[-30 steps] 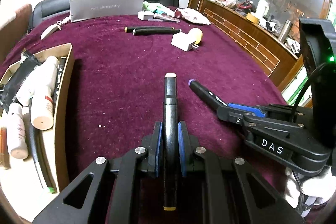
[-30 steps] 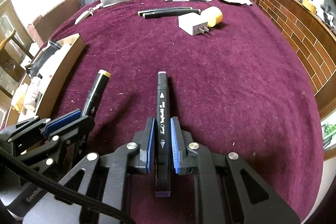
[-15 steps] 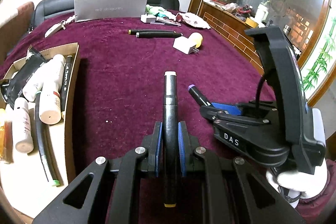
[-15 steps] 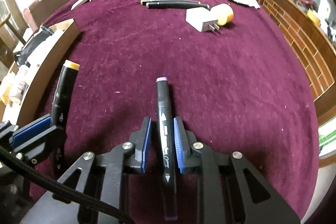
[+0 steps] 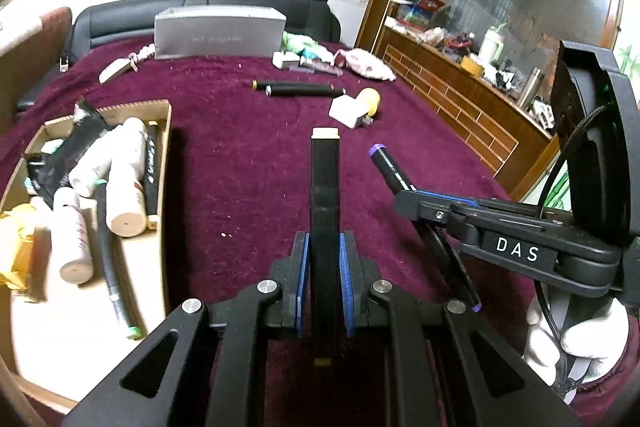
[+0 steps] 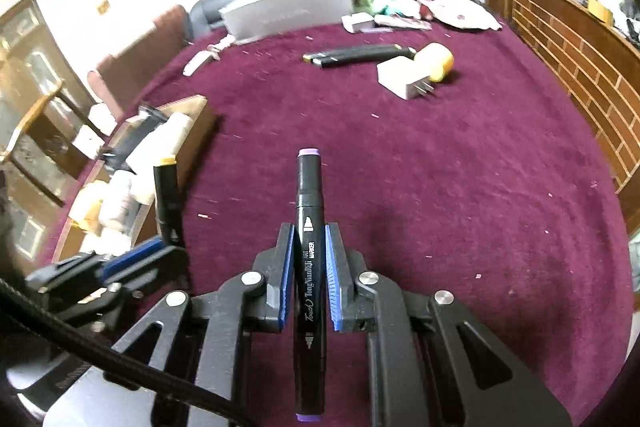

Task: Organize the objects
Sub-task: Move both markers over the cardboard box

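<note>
Two grippers, each clamped on a marker above the maroon tablecloth (image 5: 240,155): left gripper (image 5: 324,279) pinches the yellow-capped marker (image 5: 325,187), right gripper (image 6: 310,267) the purple-capped marker (image 6: 309,211). Cardboard box (image 5: 166,163) sits off left.

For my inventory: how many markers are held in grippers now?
2: a yellow-capped marker in the left gripper, a purple-capped marker in the right gripper. Others lie elsewhere.
</note>
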### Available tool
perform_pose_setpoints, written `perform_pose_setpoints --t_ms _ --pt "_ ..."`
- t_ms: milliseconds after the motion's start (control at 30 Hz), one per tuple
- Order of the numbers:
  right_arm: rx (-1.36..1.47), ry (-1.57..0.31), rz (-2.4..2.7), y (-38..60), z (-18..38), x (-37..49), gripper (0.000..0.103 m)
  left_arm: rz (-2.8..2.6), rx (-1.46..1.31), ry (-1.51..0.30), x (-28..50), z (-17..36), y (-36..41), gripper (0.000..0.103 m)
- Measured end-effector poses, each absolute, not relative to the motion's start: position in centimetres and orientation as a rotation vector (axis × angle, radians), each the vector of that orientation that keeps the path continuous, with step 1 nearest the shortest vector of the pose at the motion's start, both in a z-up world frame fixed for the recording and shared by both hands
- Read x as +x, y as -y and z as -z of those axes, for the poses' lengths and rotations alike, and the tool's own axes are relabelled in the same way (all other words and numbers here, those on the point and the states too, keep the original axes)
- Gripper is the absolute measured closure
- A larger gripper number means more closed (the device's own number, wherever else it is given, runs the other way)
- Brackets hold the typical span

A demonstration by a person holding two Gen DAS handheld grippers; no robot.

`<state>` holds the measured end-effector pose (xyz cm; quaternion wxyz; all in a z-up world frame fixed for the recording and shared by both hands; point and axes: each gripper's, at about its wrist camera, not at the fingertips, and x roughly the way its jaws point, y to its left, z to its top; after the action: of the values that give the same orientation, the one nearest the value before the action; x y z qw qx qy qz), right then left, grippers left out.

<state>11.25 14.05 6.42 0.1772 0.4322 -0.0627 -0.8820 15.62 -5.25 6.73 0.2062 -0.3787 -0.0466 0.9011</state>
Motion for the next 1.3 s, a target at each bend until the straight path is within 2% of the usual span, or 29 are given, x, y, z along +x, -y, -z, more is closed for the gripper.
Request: perform_pose_setpoints --t_ms 400,733,933,1300 --pt "1.078 0.147 2.371 -8.3 -11.2 13.3 0.09 -2.636 -0.9 0.231 18.3 -10.3 11.4 0.091" --pt "1.035 0.085 2.264 -2.2 -12.8 13.3 0.09 -2.78 -0.838 0.342 19.2 -11.2 19.3 0.091" --pt "1.067 0.032 2.19 2.2 -11.9 12.8 0.09 -2.831 -0.887 0.37 19.0 -9.8 23.5 0.091" --pt "1.18 -0.031 2.101 7.5 -7.5 12.1 0.09 -2.793 -0.99 0.375 19.0 -7.0 26.3 0.091"
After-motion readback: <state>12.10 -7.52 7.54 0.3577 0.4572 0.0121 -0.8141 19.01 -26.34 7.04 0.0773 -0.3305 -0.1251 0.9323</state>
